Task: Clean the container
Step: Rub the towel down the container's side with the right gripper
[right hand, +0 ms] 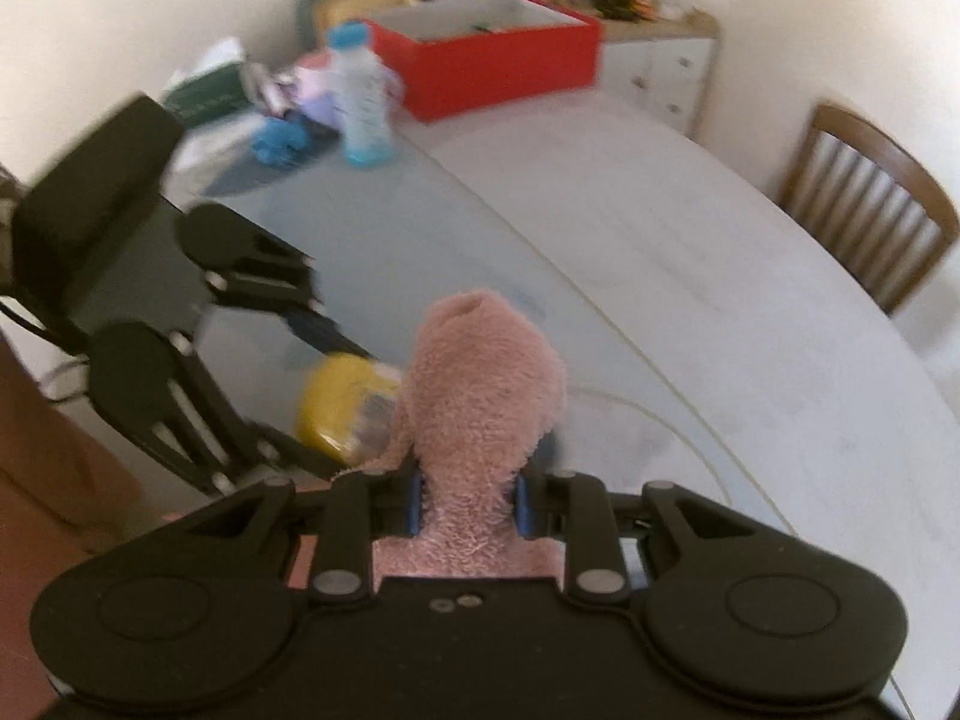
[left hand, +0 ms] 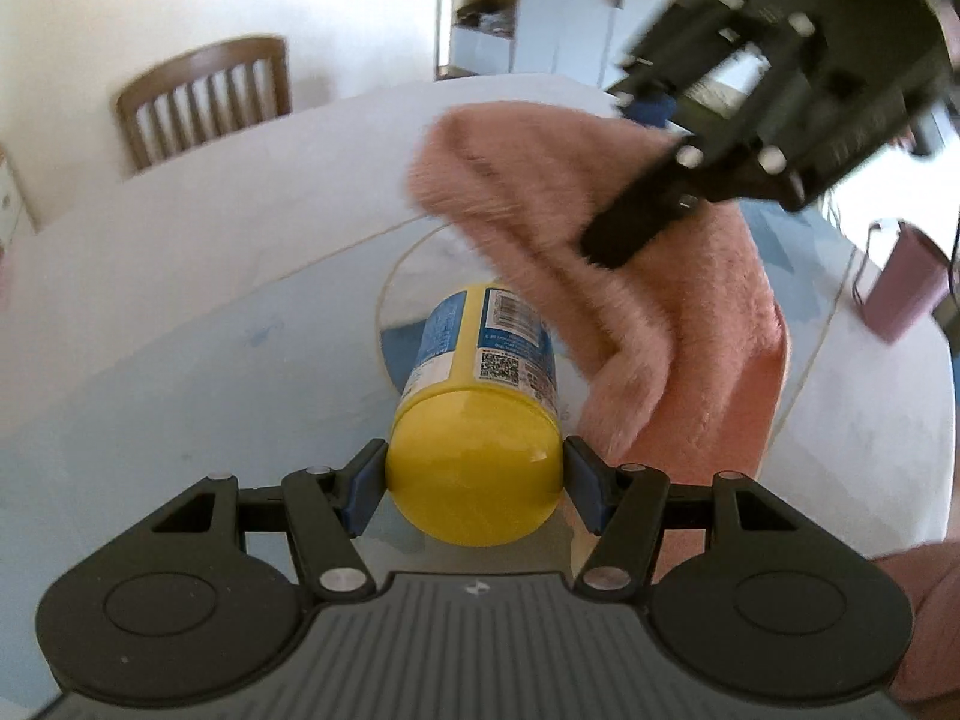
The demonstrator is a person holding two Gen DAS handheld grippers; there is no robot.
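Note:
My left gripper (left hand: 474,483) is shut on the yellow lid end of a yellow container (left hand: 480,414) with a blue label, held lying along the fingers above the table. A fluffy pink cloth (left hand: 648,276) drapes over the container's far right side. It hangs from my right gripper (left hand: 606,240), seen at the upper right in the left wrist view. From the right wrist, my right gripper (right hand: 468,507) is shut on the pink cloth (right hand: 480,384), and the yellow container (right hand: 345,402) shows blurred just left of it, between the left gripper's fingers (right hand: 324,330).
A white and pale blue table (left hand: 210,276) lies below. Wooden chairs (left hand: 204,99) (right hand: 870,204) stand at its edges. A pale blue bottle (right hand: 363,102), a red box (right hand: 486,57) and clutter sit at the far end. A pink object (left hand: 906,288) stands at the right.

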